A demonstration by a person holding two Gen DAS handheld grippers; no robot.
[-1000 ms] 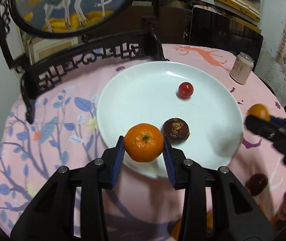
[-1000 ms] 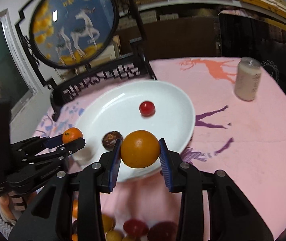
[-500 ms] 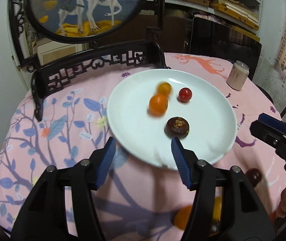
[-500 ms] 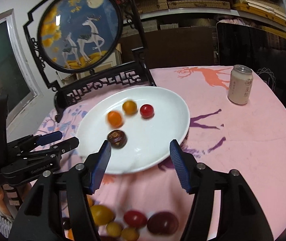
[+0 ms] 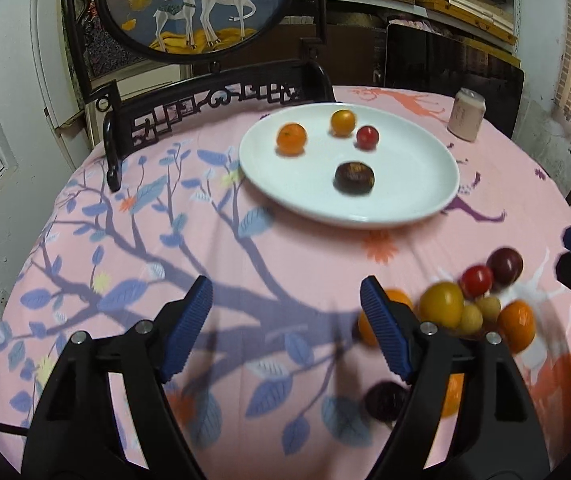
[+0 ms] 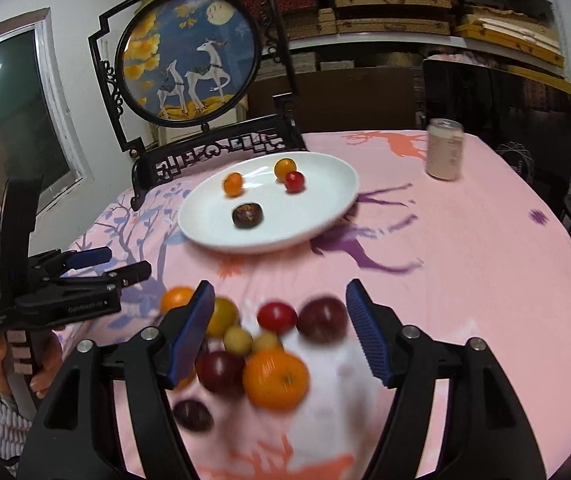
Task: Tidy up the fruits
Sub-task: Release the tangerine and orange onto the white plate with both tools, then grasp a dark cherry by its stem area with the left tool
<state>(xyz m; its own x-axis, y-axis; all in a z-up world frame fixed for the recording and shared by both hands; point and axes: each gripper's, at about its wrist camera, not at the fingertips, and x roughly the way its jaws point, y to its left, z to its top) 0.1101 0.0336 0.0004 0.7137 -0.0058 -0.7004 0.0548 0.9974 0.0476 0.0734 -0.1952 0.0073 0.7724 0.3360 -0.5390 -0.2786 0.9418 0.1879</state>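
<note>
The right gripper (image 6: pixel 279 320), jaws wide apart, hangs over a blurred heap of fruit (image 6: pixel 275 376) on a pink tablecloth (image 6: pixel 465 256). Beyond, a white plate (image 6: pixel 325 216) bears four fruits; the left gripper (image 6: pixel 125 264) is at left, a can (image 6: pixel 444 155) far right.

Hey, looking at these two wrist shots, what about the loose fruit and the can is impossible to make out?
- Fruit pile, right wrist view: motion-blurred, partly behind the right gripper finger, so no exact count.
- Same pile, left wrist view: the left gripper finger covers an orange and a dark fruit.
- Can: label too small and blurred in both views.
- Right gripper, left wrist view: cut off by the right edge.
</note>
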